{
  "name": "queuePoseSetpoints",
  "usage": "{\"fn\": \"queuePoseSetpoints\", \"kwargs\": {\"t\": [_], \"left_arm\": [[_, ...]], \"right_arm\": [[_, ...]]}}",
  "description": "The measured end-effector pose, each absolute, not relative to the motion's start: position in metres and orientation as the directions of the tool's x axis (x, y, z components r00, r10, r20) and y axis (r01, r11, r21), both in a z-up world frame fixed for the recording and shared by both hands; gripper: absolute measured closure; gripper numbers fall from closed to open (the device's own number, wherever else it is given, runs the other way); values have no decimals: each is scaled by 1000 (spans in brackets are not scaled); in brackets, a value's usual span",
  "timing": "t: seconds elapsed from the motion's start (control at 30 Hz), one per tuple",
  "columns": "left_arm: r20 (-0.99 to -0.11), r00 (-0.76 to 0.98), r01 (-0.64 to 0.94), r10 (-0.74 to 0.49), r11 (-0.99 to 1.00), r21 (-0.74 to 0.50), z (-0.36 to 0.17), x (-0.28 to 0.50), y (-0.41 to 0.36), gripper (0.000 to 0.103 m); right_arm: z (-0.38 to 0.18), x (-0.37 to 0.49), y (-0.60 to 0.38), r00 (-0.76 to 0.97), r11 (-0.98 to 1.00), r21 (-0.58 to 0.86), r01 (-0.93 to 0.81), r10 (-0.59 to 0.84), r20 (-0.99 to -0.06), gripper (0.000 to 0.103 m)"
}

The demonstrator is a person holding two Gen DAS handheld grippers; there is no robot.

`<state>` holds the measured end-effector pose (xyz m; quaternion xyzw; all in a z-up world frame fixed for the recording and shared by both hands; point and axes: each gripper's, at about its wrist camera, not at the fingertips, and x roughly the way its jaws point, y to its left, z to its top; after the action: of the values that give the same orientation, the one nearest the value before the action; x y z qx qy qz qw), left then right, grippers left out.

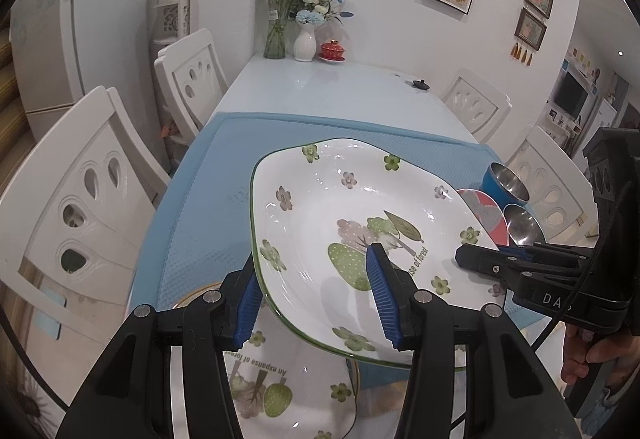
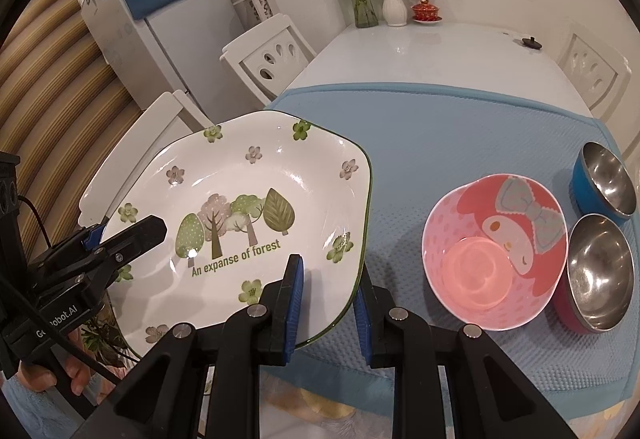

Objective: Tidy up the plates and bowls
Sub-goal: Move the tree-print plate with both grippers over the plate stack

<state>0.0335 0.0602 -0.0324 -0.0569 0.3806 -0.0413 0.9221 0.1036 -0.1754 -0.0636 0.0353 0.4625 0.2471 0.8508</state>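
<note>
A white forest-print plate (image 1: pixel 340 223) (image 2: pixel 240 223) is held tilted above the blue mat (image 2: pixel 440 143), gripped at opposite rims by both grippers. My left gripper (image 1: pixel 316 303) is shut on its near-left rim; it also shows at the left in the right wrist view (image 2: pixel 124 239). My right gripper (image 2: pixel 328 311) is shut on its right rim; it also shows at the right in the left wrist view (image 1: pixel 492 259). A second forest-print plate (image 1: pixel 288 391) lies below on the mat. A pink cartoon bowl (image 2: pixel 496 255) stands to the right.
A blue steel bowl (image 2: pixel 604 179) and a pink-sided steel bowl (image 2: pixel 596 275) stand by the mat's right edge. Two vases (image 1: pixel 304 39), a red lidded cup (image 1: pixel 332 51) and a small black lid (image 1: pixel 420 83) sit at the table's far end. White chairs (image 1: pixel 80 199) surround the table.
</note>
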Motion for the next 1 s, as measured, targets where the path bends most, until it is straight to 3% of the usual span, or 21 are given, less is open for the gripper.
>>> {"fn": "queuePoseSetpoints", "kwargs": {"t": [1.0], "left_arm": [[-709, 705, -86, -30, 988, -127, -43, -13, 82, 57]], "right_arm": [[-80, 78, -145, 384, 824, 297, -482, 504, -773, 80]]}}
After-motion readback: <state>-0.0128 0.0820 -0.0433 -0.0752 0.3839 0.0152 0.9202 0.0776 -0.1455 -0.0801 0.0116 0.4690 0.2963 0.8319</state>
